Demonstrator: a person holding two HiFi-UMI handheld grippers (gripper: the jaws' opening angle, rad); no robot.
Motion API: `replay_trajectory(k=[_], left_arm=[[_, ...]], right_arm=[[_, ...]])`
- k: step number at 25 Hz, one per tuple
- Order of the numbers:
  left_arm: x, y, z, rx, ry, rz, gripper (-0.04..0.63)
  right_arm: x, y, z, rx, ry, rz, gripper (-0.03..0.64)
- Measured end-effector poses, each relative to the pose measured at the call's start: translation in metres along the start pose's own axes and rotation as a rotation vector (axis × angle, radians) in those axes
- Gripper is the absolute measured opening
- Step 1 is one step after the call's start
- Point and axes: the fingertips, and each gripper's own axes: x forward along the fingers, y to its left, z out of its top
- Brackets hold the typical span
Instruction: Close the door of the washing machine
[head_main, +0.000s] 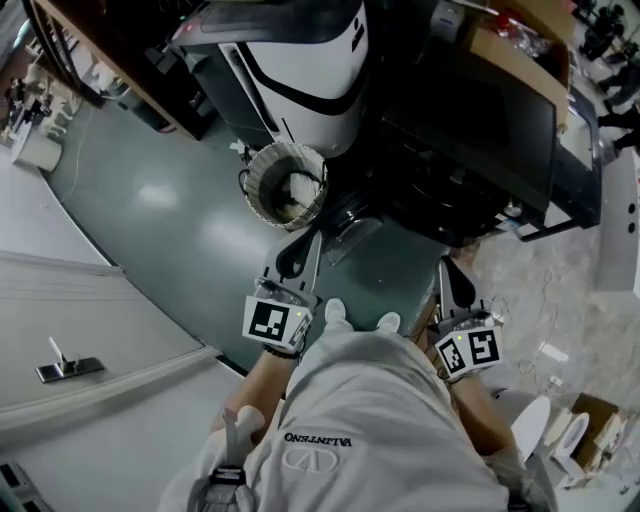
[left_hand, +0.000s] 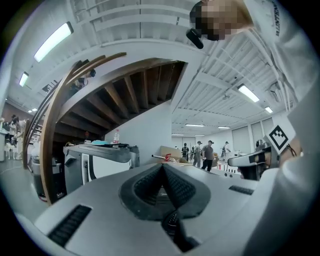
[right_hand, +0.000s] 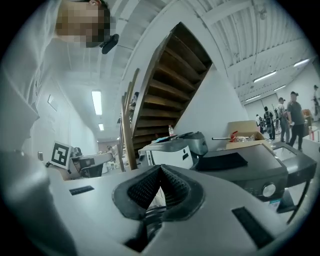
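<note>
From the head view, my left tool (head_main: 298, 258) and right tool (head_main: 455, 285) are both held level in front of me, well apart, touching nothing. The dark washing machine (head_main: 470, 130) stands ahead and to the right. What I take for its door (head_main: 350, 222) hangs open at the machine's front left corner, just beside a round basket (head_main: 287, 185) with laundry in it on the green floor (head_main: 170, 200). My left tool is the nearer one to that door.

In the left gripper view, the ribbed pads meet at the tip with nothing between them, so this tool is closed and empty. Beyond it I see a white machine (left_hand: 100, 160), not the door, so I judge I am not lined up yet.

In the right gripper view, the pads are likewise pressed together and hold nothing. The washing machine's top and its knob (right_hand: 269, 190) sit to the right. The door itself is out of sight here.

To do this well, I would keep the jaws closed and use the left tool as a blunt pusher. I would meet the door on its outer face near the free edge, away from the hinge, and clear of the basket. Then I would sweep it round in one steady arc and press firmly at the end so the latch catches.
</note>
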Motion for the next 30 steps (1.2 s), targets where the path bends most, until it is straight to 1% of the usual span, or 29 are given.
replay_trajectory(k=[6, 9, 13, 16, 18, 21, 25, 27, 30], left_arm=[[-0.028, 0.049, -0.019, -0.033, 0.017, 0.098, 0.002], [-0.048, 0.074, -0.037, -0.063, 0.043, 0.144, 0.002], [-0.073, 0.110, -0.055, -0.086, 0.068, 0.199, 0.002], [-0.088, 0.132, -0.070, -0.112, 0.093, 0.227, 0.002], [-0.095, 0.145, -0.082, -0.123, 0.104, 0.230, 0.002], [-0.101, 0.157, -0.101, -0.137, 0.123, 0.210, 0.002], [-0.104, 0.164, -0.124, -0.141, 0.147, 0.183, 0.002], [-0.103, 0.166, -0.132, -0.139, 0.155, 0.174, 0.002], [-0.102, 0.166, -0.143, -0.133, 0.170, 0.166, 0.002]], right_arm=[[0.045, 0.055, -0.028, 0.007, 0.089, 0.139, 0.011], [0.067, 0.087, -0.047, 0.014, 0.150, 0.214, 0.011], [0.096, 0.135, -0.070, -0.013, 0.235, 0.331, 0.011], [0.120, 0.160, -0.079, -0.011, 0.271, 0.374, 0.011], [0.135, 0.176, -0.085, -0.017, 0.285, 0.396, 0.011], [0.153, 0.202, -0.099, -0.046, 0.310, 0.440, 0.011], [0.170, 0.236, -0.120, -0.104, 0.355, 0.537, 0.011], [0.177, 0.247, -0.129, -0.122, 0.373, 0.578, 0.011], [0.188, 0.255, -0.143, -0.128, 0.389, 0.615, 0.011]])
